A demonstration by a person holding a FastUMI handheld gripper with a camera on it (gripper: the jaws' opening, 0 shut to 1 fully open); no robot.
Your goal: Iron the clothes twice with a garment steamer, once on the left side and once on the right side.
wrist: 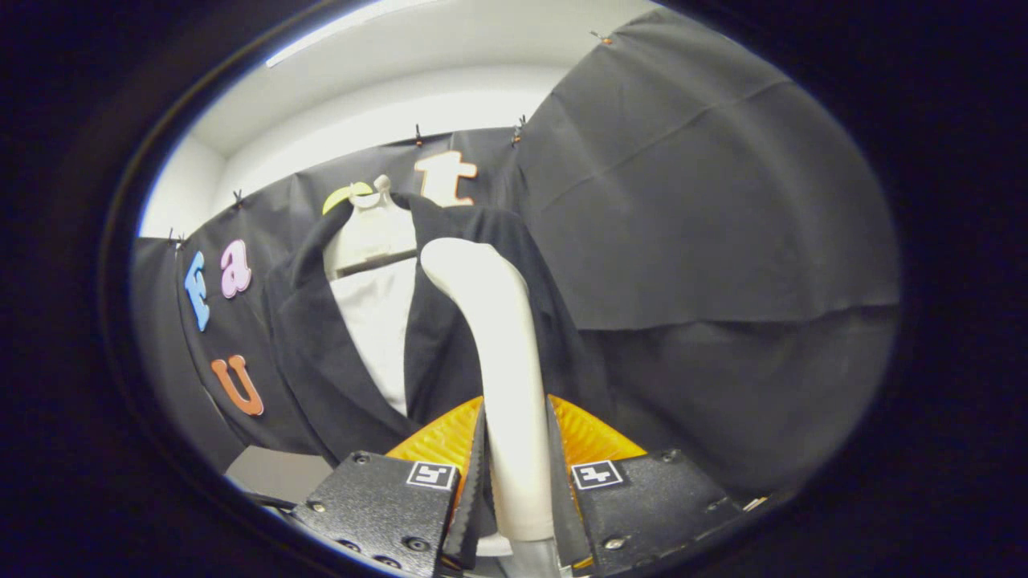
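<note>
My gripper (516, 437) is shut on the white garment steamer (498, 337), both fingers pressing its handle from either side. The steamer rises from between the fingers and curves up and left, its rounded head (454, 257) resting against or just in front of the right front panel of a black jacket (450, 321). The jacket hangs open on a white mannequin torso (373, 301) straight ahead. Its left panel (313, 361) hangs below and left of the torso. I cannot tell whether the steamer head touches the cloth.
Black cloth walls enclose the booth behind and to the right of the jacket (707, 225). A white ceiling (418, 72) shows above the wall. A pale surface (277, 474) lies low to the left of my fingers.
</note>
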